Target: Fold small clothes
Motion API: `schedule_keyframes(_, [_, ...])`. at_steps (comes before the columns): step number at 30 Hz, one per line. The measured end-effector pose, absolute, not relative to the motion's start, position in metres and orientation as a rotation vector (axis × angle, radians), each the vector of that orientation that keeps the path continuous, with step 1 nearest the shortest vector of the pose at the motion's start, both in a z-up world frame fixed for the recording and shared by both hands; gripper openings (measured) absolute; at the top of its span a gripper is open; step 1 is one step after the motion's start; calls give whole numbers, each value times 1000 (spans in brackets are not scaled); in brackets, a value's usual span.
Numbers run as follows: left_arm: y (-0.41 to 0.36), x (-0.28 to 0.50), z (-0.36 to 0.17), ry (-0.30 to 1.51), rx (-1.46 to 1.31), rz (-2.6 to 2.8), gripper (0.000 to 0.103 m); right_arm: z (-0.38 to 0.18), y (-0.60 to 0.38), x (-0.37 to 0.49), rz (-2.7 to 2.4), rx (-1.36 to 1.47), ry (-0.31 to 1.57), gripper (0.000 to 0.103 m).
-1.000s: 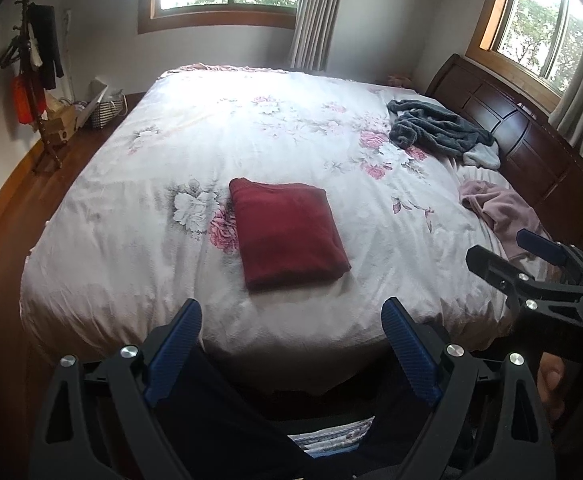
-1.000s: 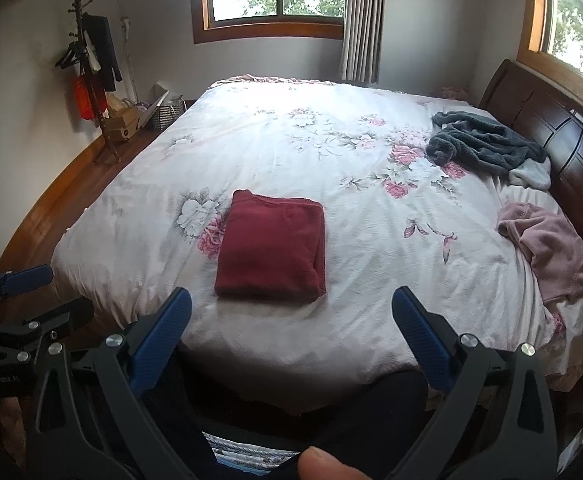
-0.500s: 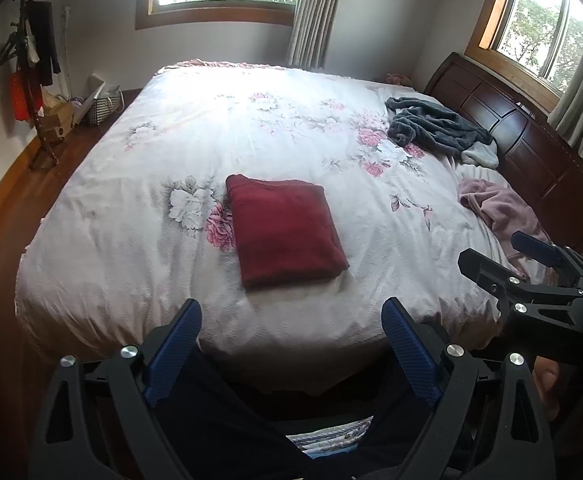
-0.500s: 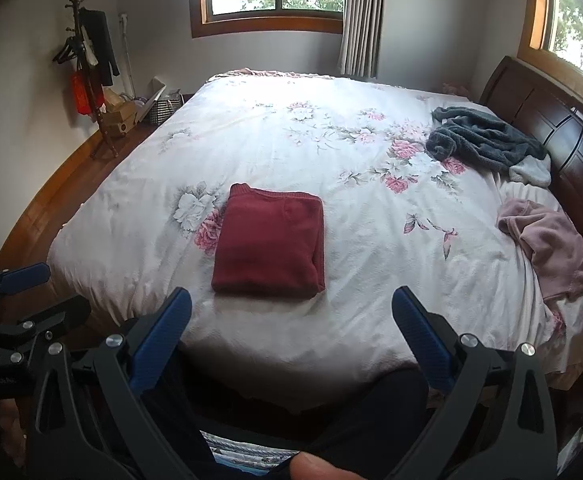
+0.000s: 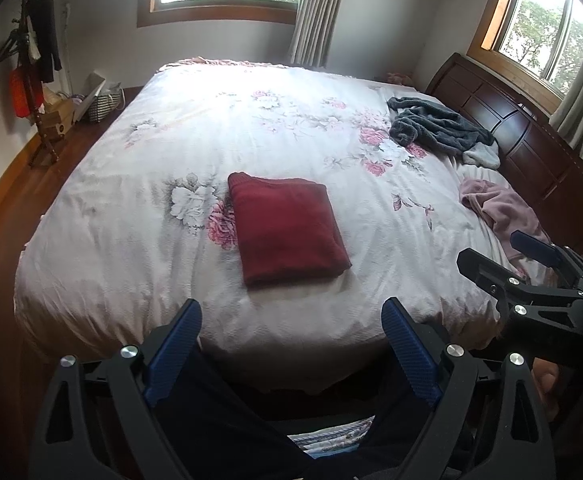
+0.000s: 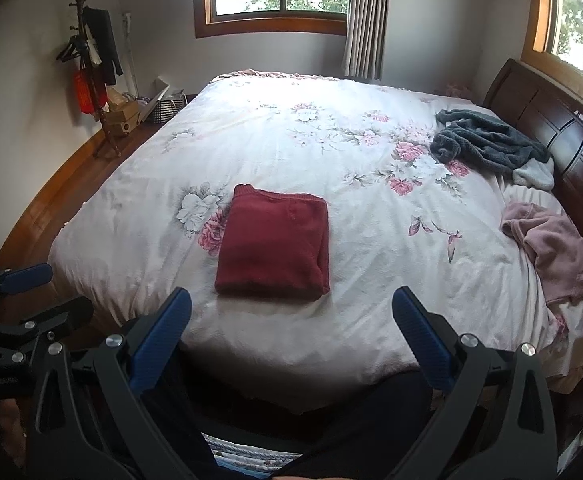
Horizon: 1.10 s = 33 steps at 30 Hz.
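Bedroom, floral bedspread [image 5: 131, 208] as work surface; all positions below are referenced to the folded red garment [image 5: 287, 228].

Nearest you: left gripper [image 5: 291, 344] and right gripper [image 6: 291, 336], both held off the near edge of the bed, short of the red garment. Jaws on both stand wide apart, nothing between the blue pads [image 5: 173, 346]. Neither touches cloth. Dark trouser legs sit below them.

Red garment: lies flat on the bedspread, already a tidy rectangle, straight ahead of both grippers and just beyond the bed's near edge. Its long axis runs roughly away from you, slightly skewed in the left view. Judgement: this piece looks done.

Beyond and to the right of the red garment: pink garment [image 6: 551, 252], crumpled near the right edge of the bed, by the headboard [image 6: 563, 136]. Farther still, same side: grey garment [image 6: 487, 144], bunched, with a pale piece [image 6: 533, 174] touching it.

Judgement: your right gripper is the nearer one to the pink garment, so the next pick likely falls to it. Plenty of bare bedspread lies between the red garment and the pink one for spreading. Left of the red garment the cover is also open. Watch the right bed edge: the pink cloth hangs close to it.

Far background: coat stand [image 6: 91, 64], windows.
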State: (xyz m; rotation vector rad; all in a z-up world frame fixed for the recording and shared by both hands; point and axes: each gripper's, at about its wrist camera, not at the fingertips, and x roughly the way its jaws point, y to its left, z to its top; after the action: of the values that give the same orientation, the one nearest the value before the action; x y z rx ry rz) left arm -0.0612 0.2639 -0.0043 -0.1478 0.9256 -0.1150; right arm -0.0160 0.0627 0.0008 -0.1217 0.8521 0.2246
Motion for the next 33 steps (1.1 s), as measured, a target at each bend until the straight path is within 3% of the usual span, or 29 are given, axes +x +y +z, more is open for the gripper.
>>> schedule_keyframes(33, [261, -64, -4, 931, -144, -114, 92, 1, 60, -12, 221, -126, 845, 100])
